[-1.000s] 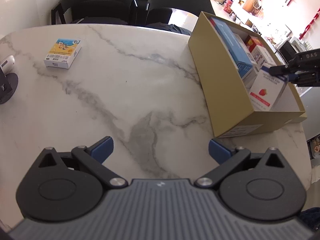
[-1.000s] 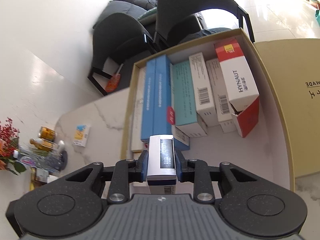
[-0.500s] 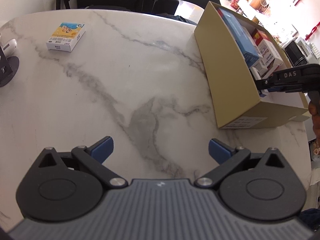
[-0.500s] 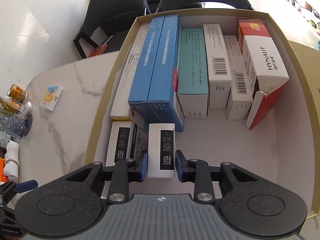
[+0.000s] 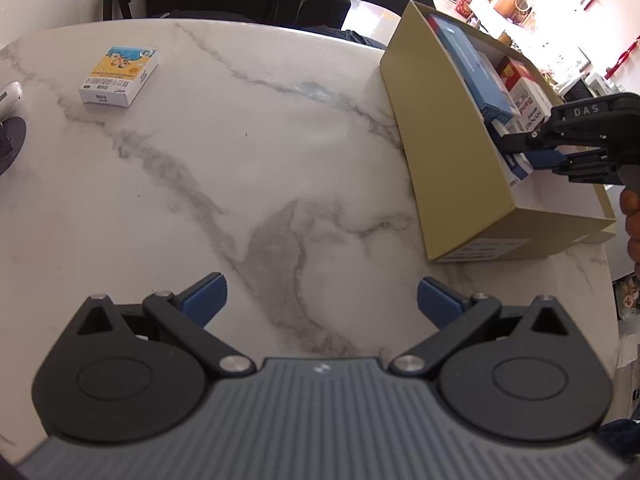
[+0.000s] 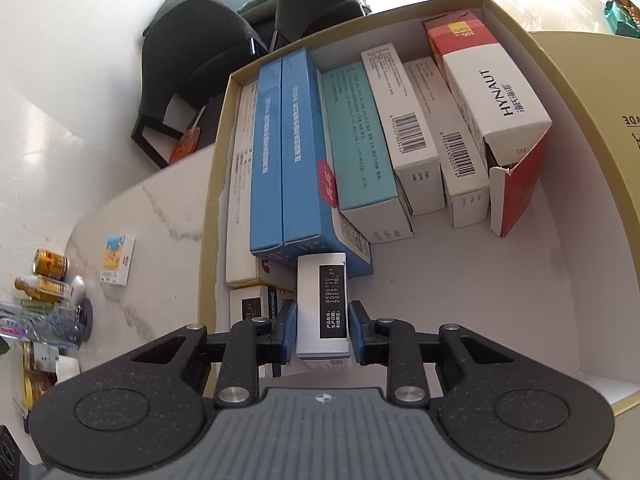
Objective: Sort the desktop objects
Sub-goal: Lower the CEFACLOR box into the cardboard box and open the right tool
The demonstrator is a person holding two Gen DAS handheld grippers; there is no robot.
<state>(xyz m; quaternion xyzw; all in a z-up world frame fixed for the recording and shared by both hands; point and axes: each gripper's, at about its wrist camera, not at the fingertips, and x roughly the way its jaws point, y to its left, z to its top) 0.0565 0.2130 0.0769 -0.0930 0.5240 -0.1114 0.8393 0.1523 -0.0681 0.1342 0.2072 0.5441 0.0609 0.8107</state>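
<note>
Right wrist view: the right gripper (image 6: pixel 322 332) is seen with its fingers (image 6: pixel 289 330) clamped on the two sides of a small white carton (image 6: pixel 322 312), whose upper face bears a black printed label. The carton is held inside the tan cardboard box (image 6: pixel 576 120), low over its white floor, just in front of two blue cartons (image 6: pixel 282 152) standing side by side. Beside those, a teal carton (image 6: pixel 358 136), two white barcoded cartons (image 6: pixel 400 120) and a red-and-white carton marked HYNAUT (image 6: pixel 496 92) are lined up along the far wall. Another small white carton (image 6: pixel 252 304) lies to the left of the held one. Left wrist view: the left gripper (image 5: pixel 322 298) is held over the marble tabletop (image 5: pixel 240 152), fingers (image 5: pixel 204 298) wide apart, nothing between them. A yellow-and-blue small carton (image 5: pixel 118 76) lies flat on the tabletop, well apart from the box, which stands at the tabletop's right edge. A person's hand (image 5: pixel 632 220) is partly seen at the right border.
</note>
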